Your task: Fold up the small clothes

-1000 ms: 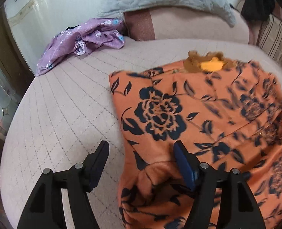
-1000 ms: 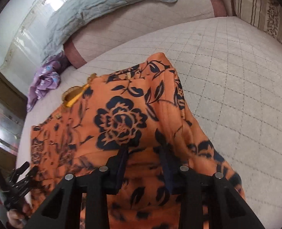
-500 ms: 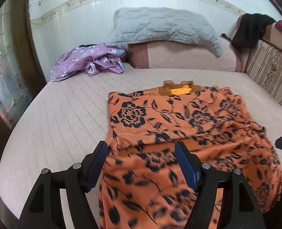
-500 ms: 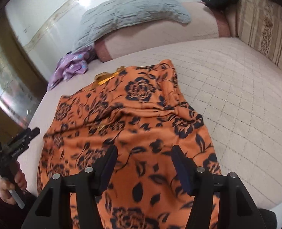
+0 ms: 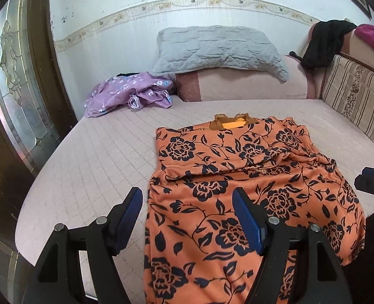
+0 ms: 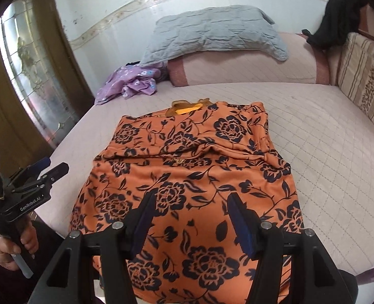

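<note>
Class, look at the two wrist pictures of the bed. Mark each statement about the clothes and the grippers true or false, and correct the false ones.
1. The orange floral garment lies spread on the bed. True.
2. The right gripper is shut on the garment. False: it is open and holds nothing.
3. The purple garment lies beside the grey pillow. True.
4. The left gripper holds the purple garment. False: it is open, over the orange garment's near left edge.

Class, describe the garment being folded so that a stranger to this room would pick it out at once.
Start at the pink quilted bed. In its middle, nearer the front edge, lies the orange garment, spread flat. Unlike the crumpled purple floral clothing beside the grey pillow, it bears large dark-blue roses.
</note>
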A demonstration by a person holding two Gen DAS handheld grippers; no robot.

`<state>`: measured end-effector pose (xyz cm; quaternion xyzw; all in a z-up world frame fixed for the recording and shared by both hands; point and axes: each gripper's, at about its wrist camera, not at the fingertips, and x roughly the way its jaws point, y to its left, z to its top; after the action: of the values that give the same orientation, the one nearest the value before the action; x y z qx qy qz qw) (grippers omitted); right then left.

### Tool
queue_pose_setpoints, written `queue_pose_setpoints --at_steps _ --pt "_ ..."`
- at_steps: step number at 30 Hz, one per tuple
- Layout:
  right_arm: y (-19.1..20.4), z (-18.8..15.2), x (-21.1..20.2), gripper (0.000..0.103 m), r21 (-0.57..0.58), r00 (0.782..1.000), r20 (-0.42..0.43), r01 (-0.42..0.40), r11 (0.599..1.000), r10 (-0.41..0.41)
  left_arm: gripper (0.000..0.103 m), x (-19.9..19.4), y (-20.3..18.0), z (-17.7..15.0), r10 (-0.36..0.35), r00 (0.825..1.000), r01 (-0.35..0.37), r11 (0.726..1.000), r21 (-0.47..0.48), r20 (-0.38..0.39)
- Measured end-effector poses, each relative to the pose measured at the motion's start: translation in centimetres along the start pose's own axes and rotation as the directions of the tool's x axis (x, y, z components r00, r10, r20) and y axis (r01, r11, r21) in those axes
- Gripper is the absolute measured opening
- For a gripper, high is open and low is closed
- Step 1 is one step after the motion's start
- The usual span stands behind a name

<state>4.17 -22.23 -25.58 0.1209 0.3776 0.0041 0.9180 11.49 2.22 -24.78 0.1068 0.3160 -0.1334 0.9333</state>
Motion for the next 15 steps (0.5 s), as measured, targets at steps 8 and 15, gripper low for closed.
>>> queue_pose_setpoints --at_steps 8,15 --pt "0.6 -0.9 -1.1 0.063 -0.01 1.0 -0.003 -0.014 1.0 0.014 0.074 -1.7 0.3 -0.6 0.023 1.0 -0.023 1.0 0.01 0.001" --pt "0.9 -1.2 -0.9 0.063 -0.011 0.999 -0.034 0.003 1.0 -0.003 0.074 -1.2 -1.2 -0.1 0.043 0.998 -0.041 0.998 0.042 -0.047"
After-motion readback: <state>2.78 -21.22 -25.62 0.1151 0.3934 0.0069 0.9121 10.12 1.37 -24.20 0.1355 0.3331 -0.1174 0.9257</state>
